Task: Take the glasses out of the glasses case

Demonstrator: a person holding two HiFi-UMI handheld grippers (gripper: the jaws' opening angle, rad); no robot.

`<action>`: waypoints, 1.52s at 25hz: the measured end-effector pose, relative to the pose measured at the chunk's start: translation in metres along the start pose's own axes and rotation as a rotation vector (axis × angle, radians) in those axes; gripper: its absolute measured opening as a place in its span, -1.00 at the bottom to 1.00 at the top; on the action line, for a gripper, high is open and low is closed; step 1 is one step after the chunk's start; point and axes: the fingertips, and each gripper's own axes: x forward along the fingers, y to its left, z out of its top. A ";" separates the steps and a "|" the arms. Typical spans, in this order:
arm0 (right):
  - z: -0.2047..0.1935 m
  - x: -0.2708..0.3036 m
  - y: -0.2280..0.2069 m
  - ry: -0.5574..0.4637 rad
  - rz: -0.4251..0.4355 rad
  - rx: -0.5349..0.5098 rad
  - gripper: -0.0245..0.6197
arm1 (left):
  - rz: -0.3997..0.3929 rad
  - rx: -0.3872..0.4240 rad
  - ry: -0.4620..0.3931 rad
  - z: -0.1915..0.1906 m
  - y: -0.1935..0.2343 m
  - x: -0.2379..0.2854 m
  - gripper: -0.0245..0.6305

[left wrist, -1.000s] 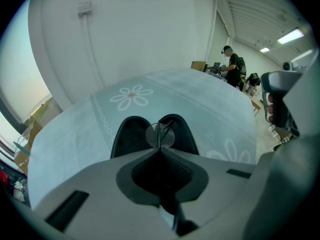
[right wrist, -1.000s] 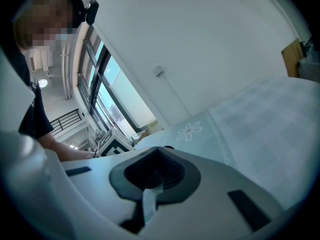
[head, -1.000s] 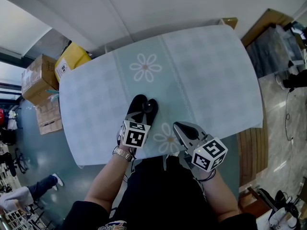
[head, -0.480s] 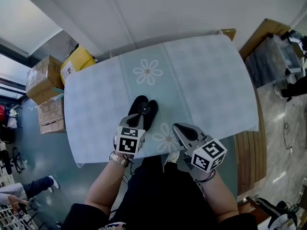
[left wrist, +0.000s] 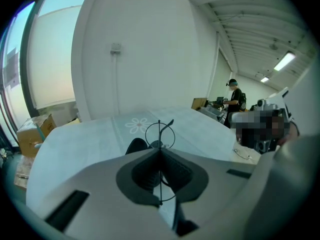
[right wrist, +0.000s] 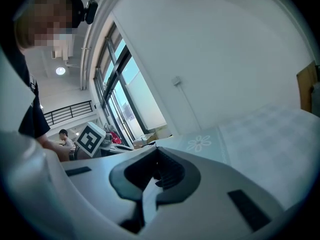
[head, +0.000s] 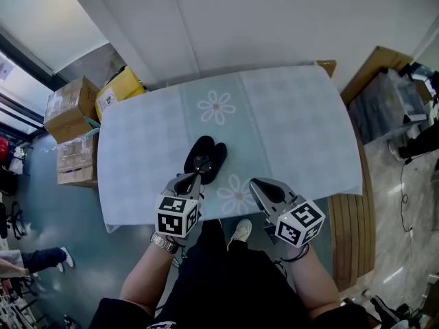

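1. Pale green checked cloth with daisy prints covers the table (head: 295, 115). A black glasses case (head: 206, 157) lies open on it close to the near edge, left of that edge's middle, its two halves side by side.
2. The left gripper (head: 188, 179) hangs over the near edge just in front of the case, its jaws pressed together on the thin wire glasses (left wrist: 160, 134). One round rim stands upright above the jaw tips.
3. The left gripper view shows the dark case on the cloth just beyond the jaw tips and a little to their left. A printed daisy (left wrist: 138, 125) lies farther off toward the far edge. Whether the rim touches the case cannot be told.
4. The right gripper (head: 265, 184) is held over the near edge, right of the case and apart from it. Its jaws are pressed together with nothing between them.
5. Cardboard boxes (head: 68, 105) and a yellow box (head: 118, 88) stand on the floor off the table's far left corner.
6. A person (left wrist: 233, 95) stands in the background beyond the table's right edge, as seen from the left gripper view.
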 end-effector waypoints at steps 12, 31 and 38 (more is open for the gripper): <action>-0.015 0.032 0.051 0.042 0.078 -0.020 -0.85 | -0.029 -0.081 -0.062 -0.028 0.007 -0.068 -0.83; -0.051 0.049 0.129 0.003 -0.112 0.009 -0.85 | -0.228 -0.006 -0.097 -0.054 0.046 -0.121 -0.83; -0.064 0.046 0.150 -0.016 -0.175 0.017 -0.85 | -0.296 0.026 -0.095 -0.064 0.050 -0.130 -0.83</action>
